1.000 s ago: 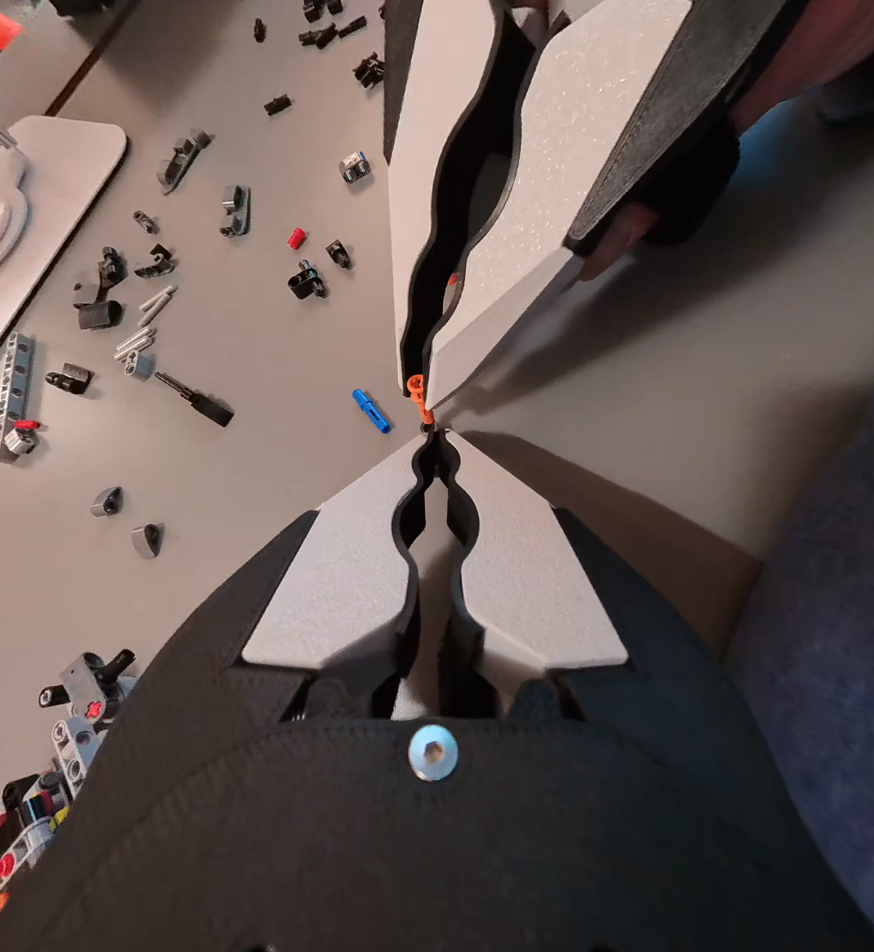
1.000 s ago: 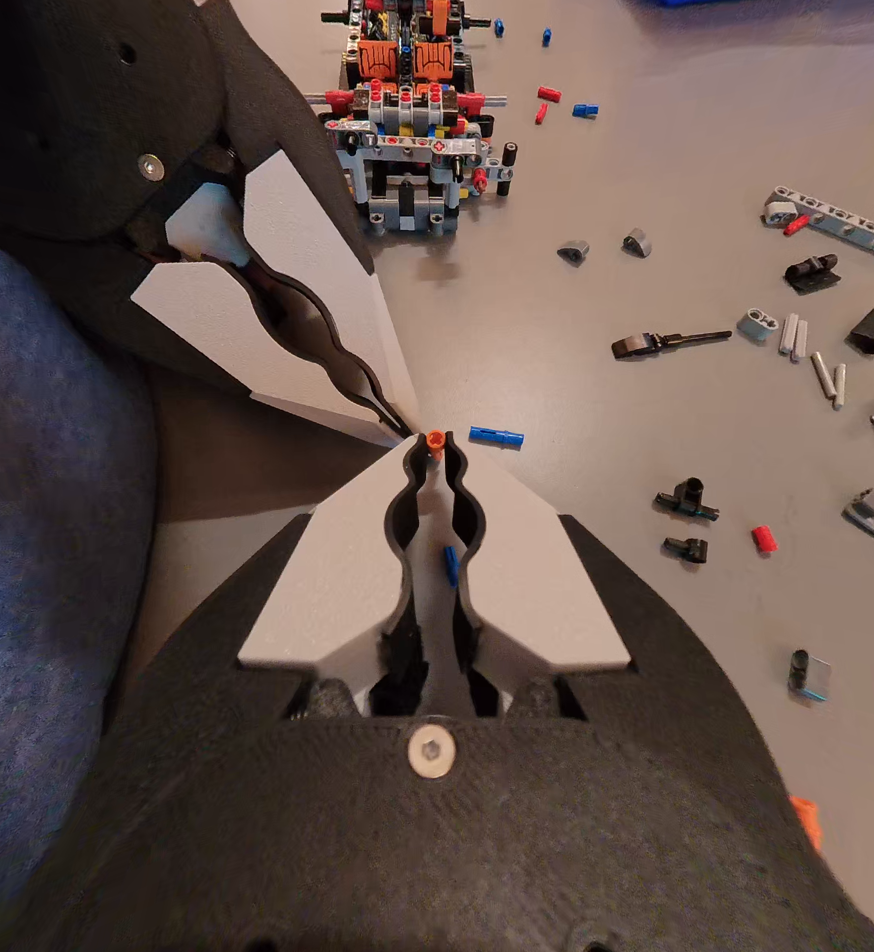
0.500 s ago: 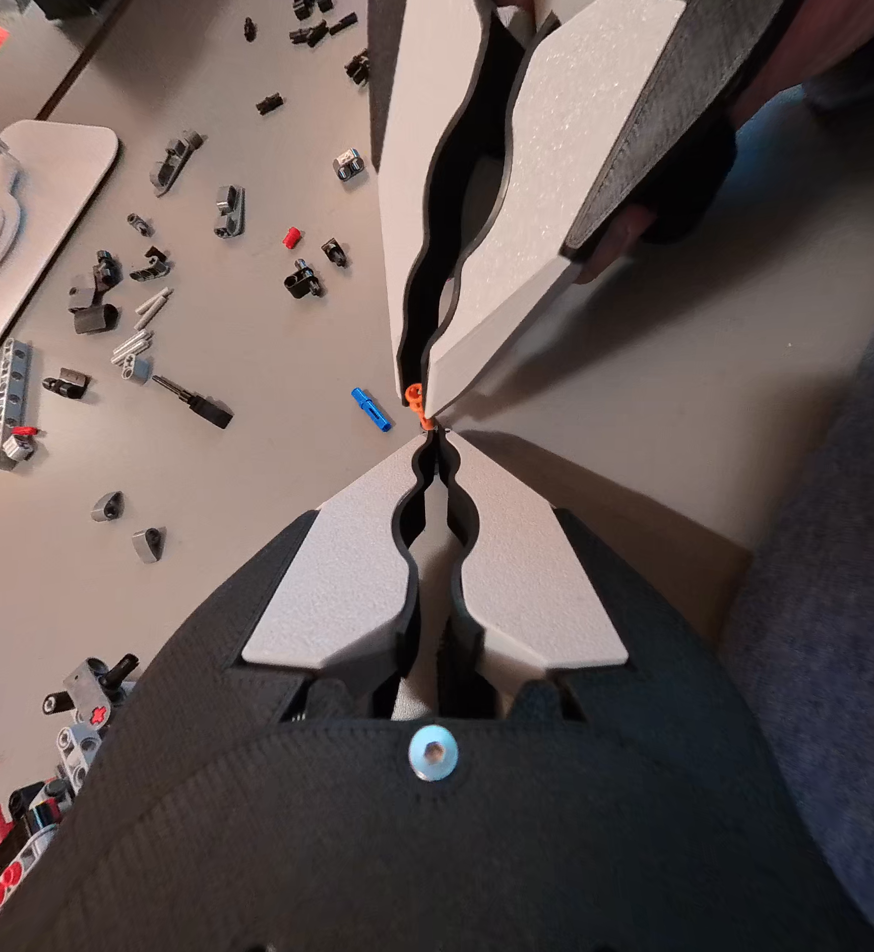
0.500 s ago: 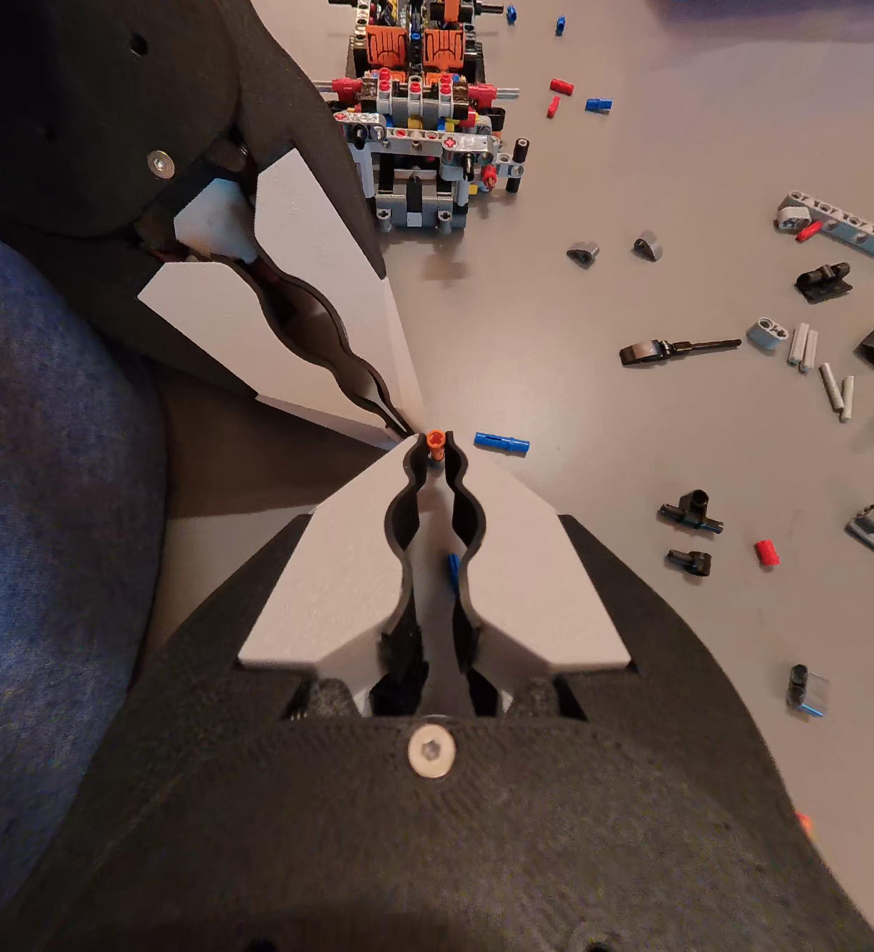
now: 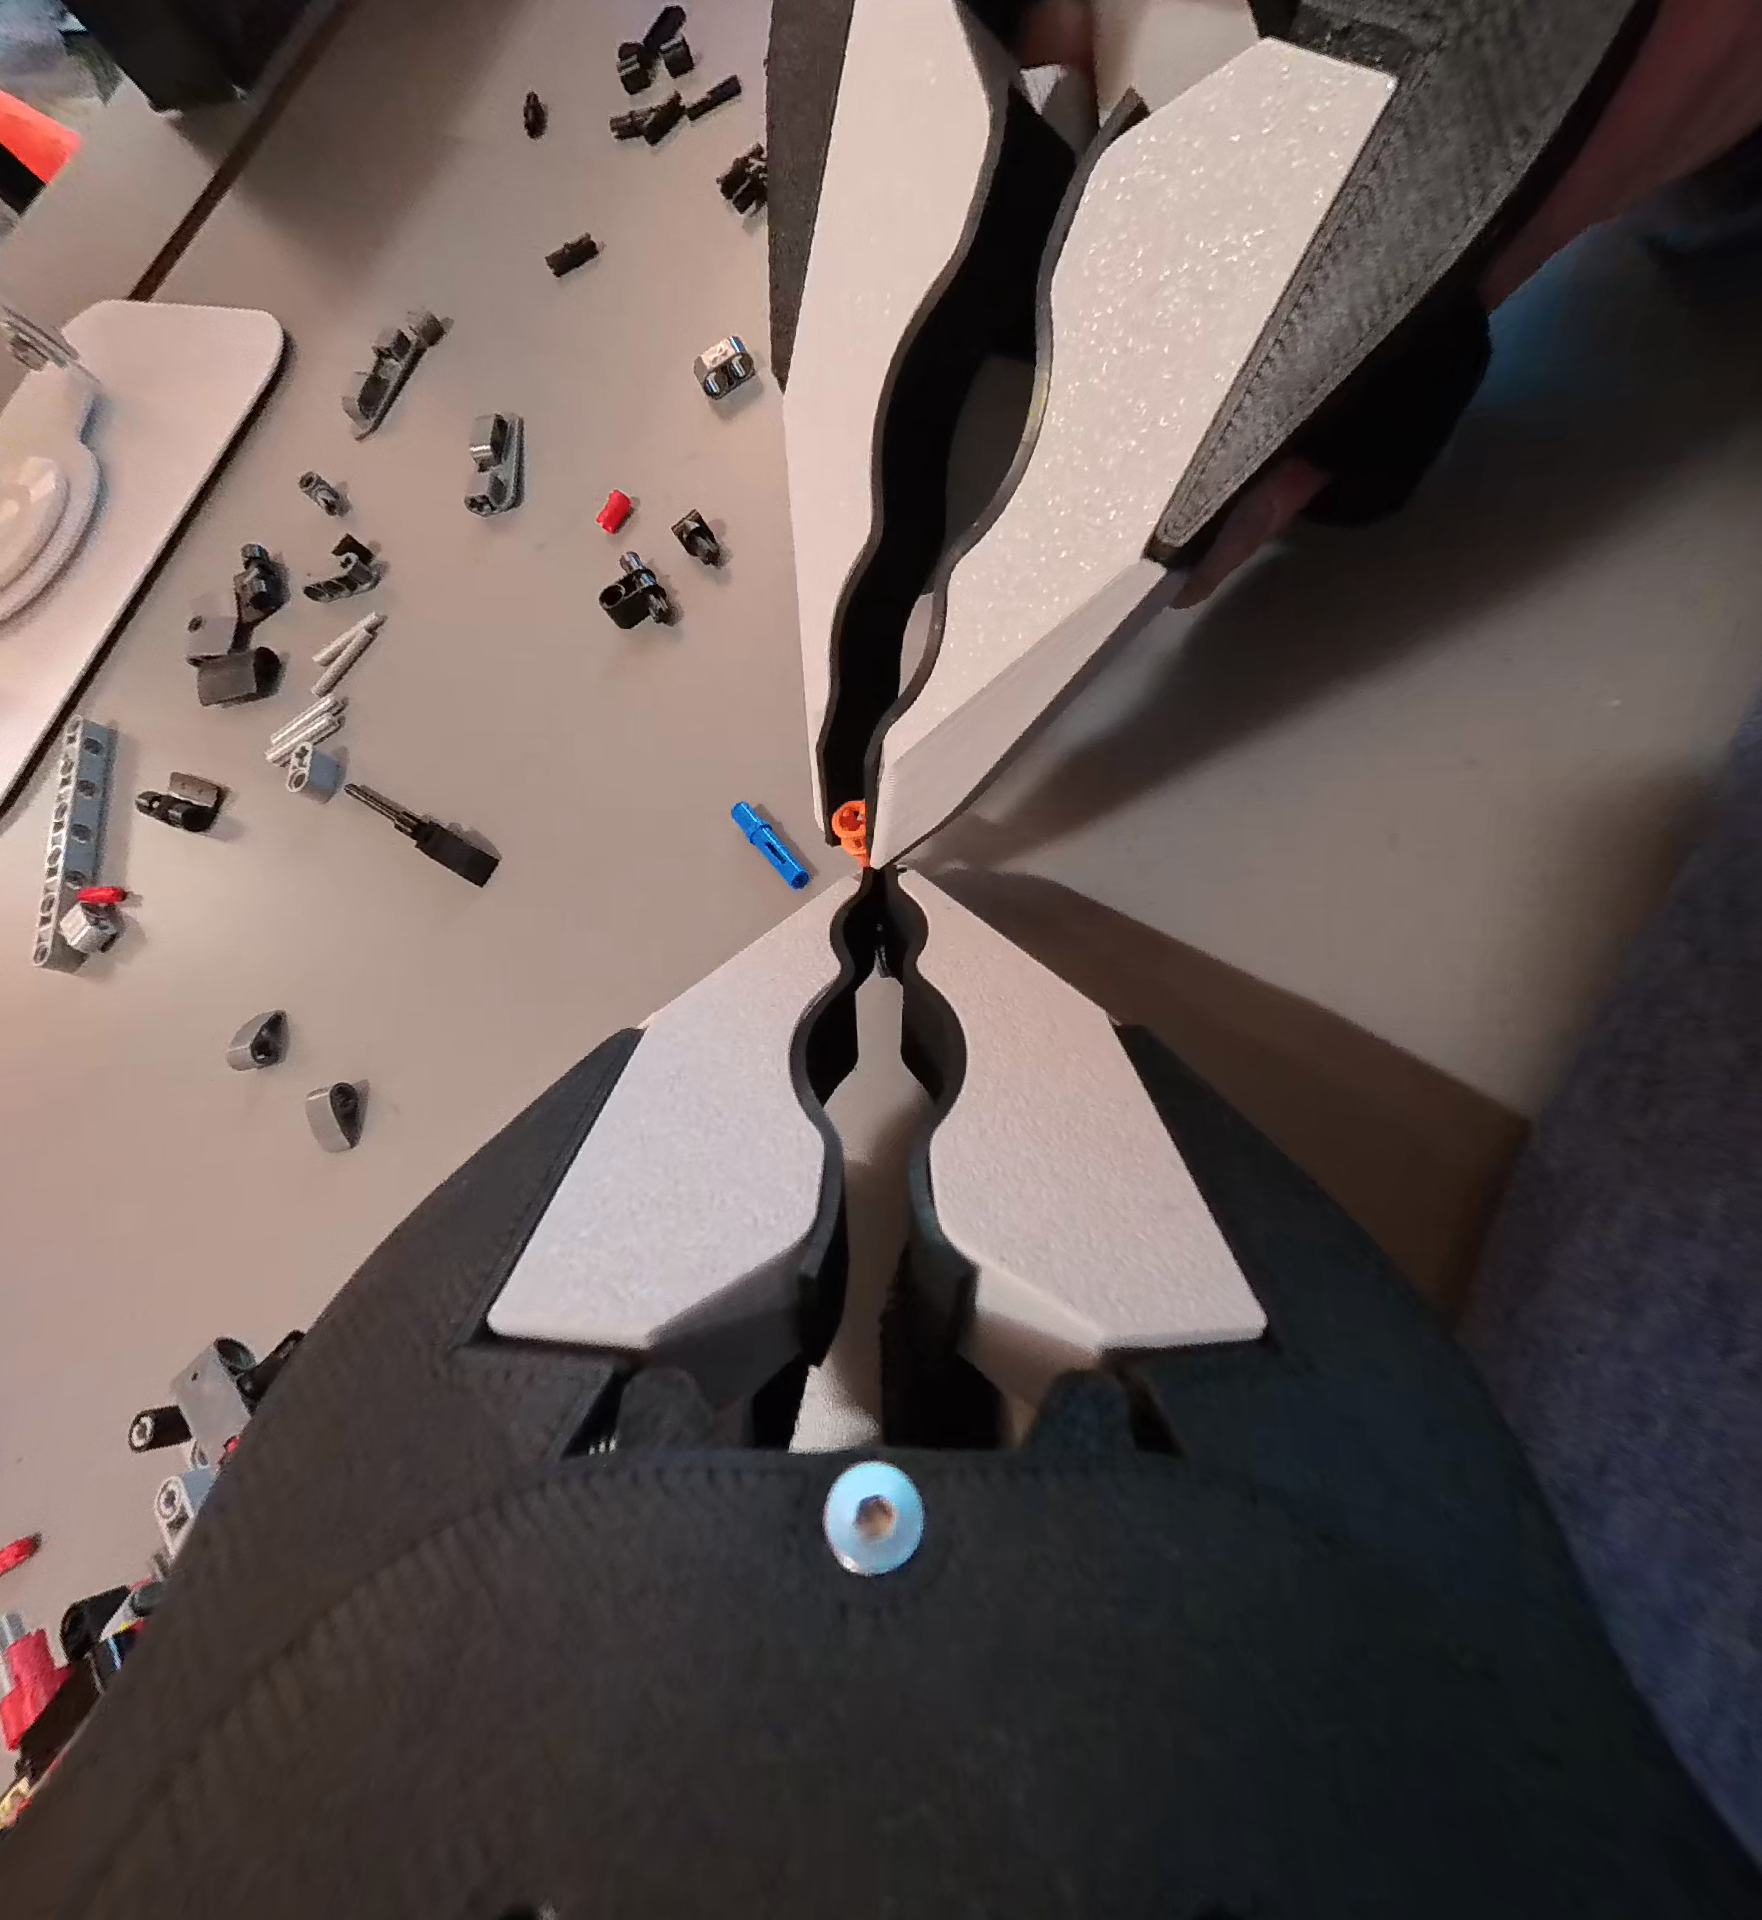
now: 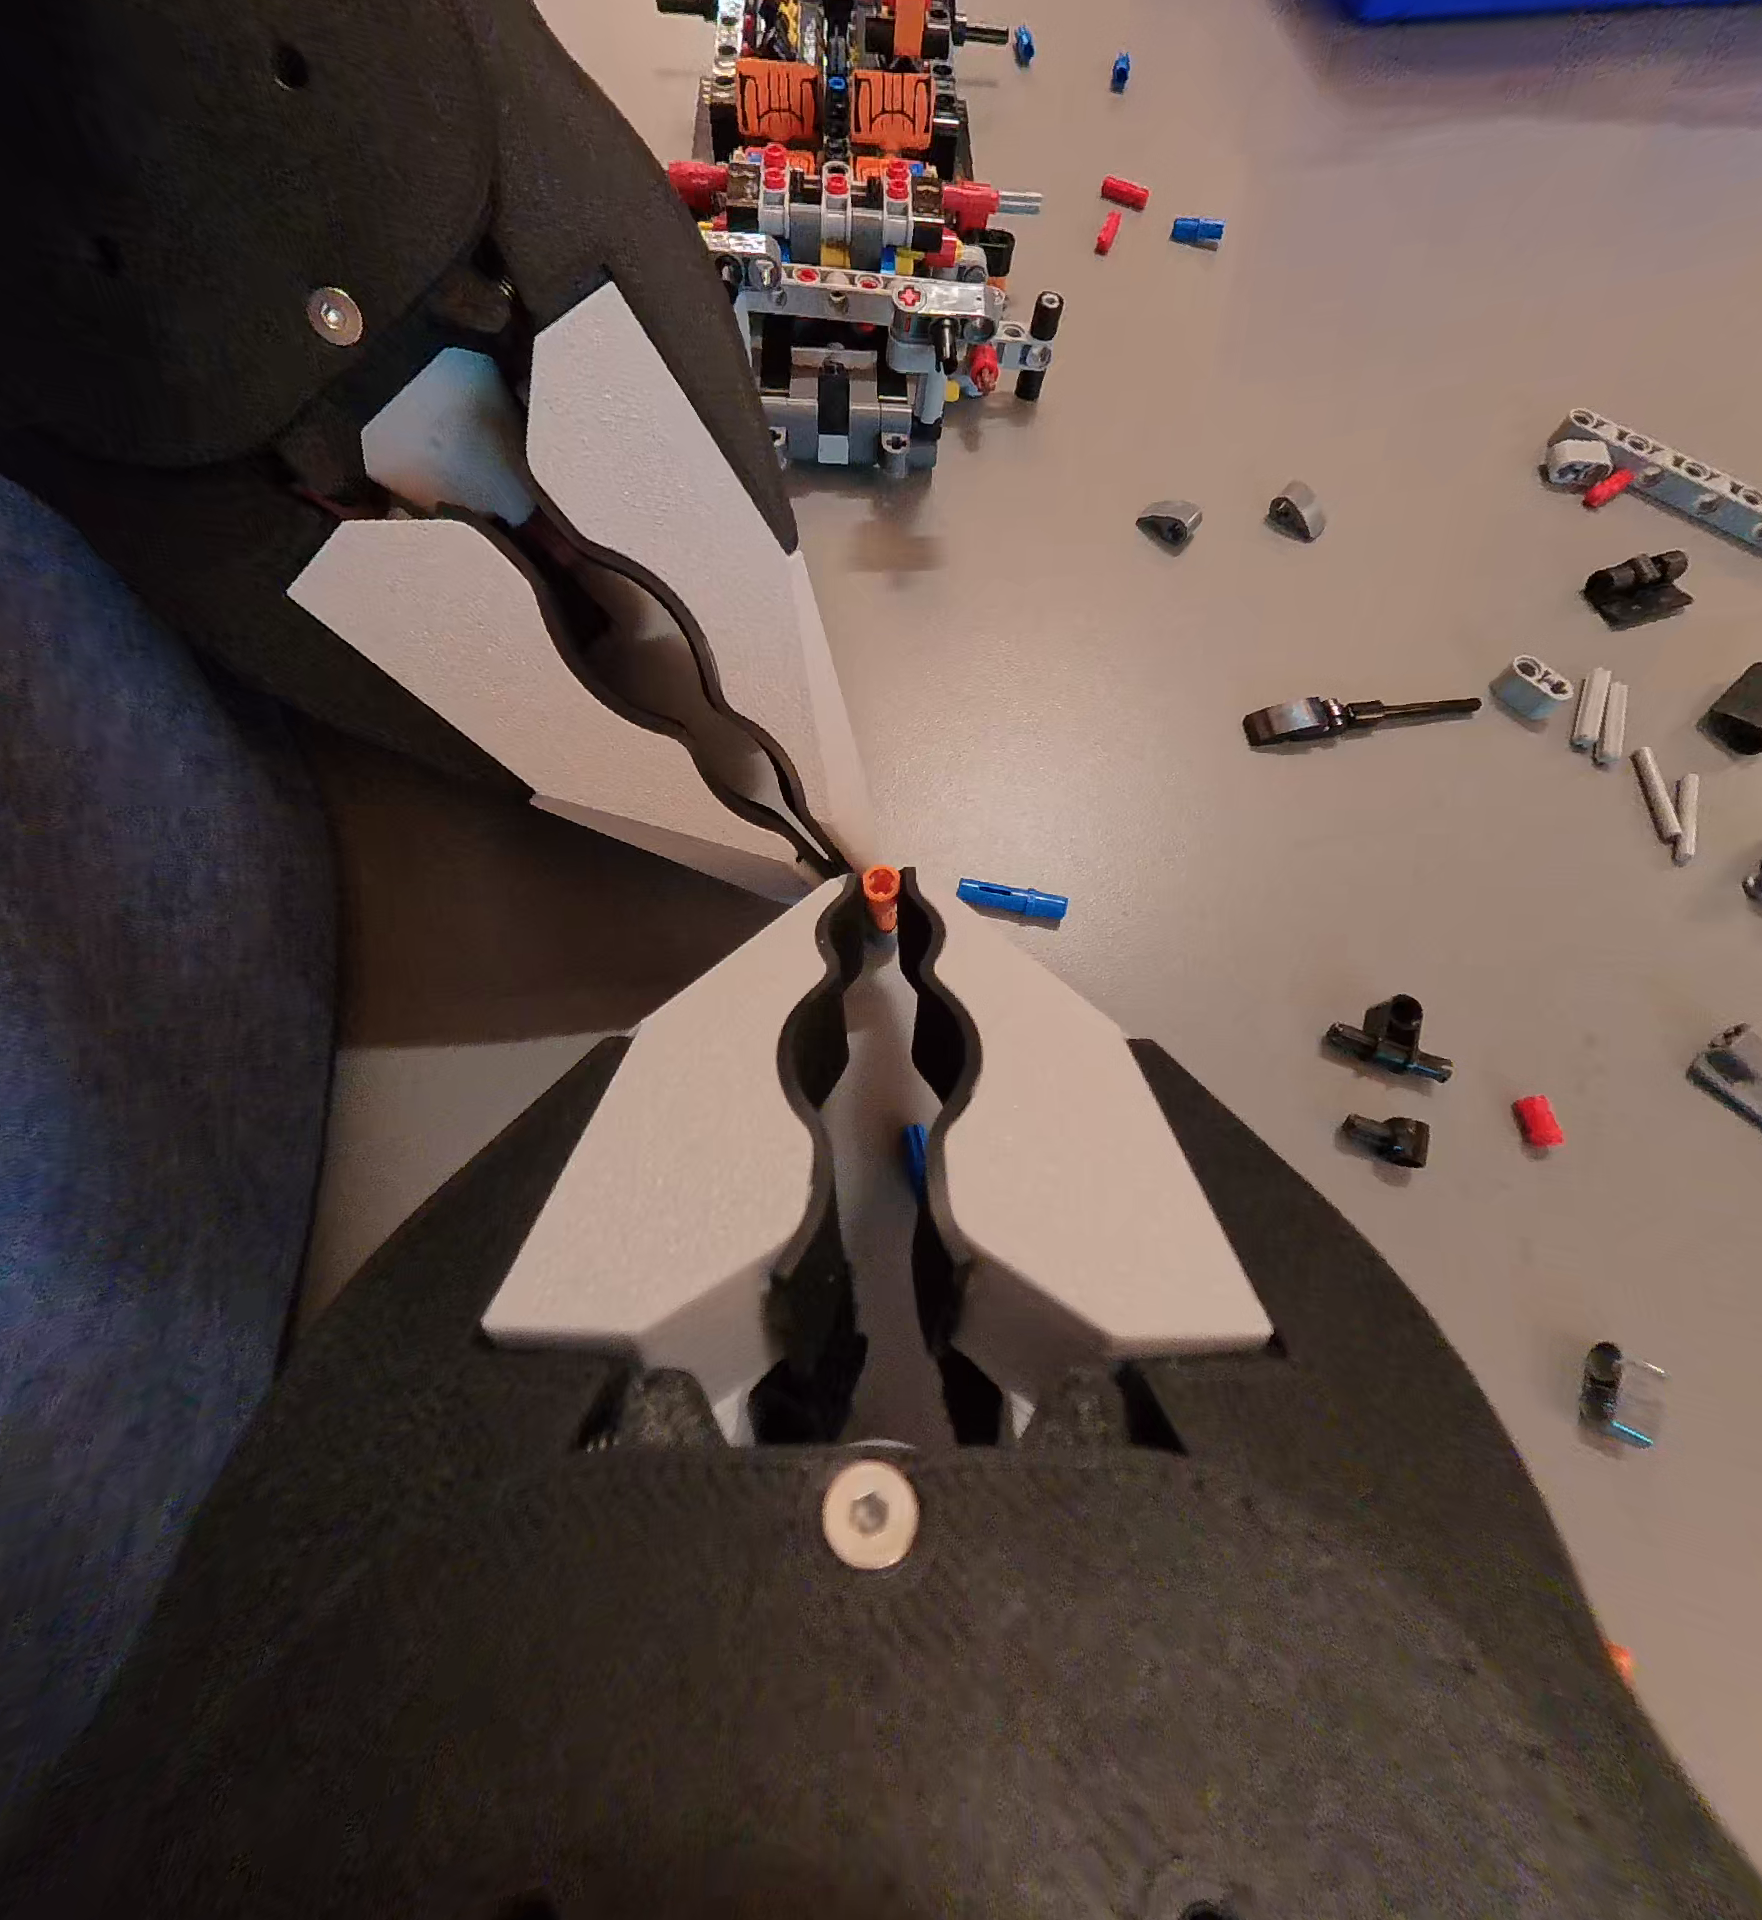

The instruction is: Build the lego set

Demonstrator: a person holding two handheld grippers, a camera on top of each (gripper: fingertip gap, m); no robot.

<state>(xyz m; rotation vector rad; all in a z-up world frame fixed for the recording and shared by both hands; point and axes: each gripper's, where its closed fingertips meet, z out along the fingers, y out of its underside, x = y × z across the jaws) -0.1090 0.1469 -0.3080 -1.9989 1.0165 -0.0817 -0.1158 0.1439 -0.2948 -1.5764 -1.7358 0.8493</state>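
I have my right gripper (image 6: 879, 902) fingers clenched on the small orange plastic pin (image 6: 879, 896) at frame centre, tip-to-tip with my left gripper (image 5: 872, 896), its fingers pinched nearly closed on something too small to tell, probably to mate them above the grey worktop (image 6: 1220, 935).

Left wrist view: aimed down along its fingers, close over the table (image 5: 596, 935).
Right wrist view: likewise, facing opposite.
Shared: orange pin (image 5: 849, 821) (image 6: 880, 896), blue pin (image 5: 768, 844) (image 6: 1012, 898).

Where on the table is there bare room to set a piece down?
Bare table lies between the built model, the blue pin and the black axle piece. Beyond that axle piece loose parts crowd the table.
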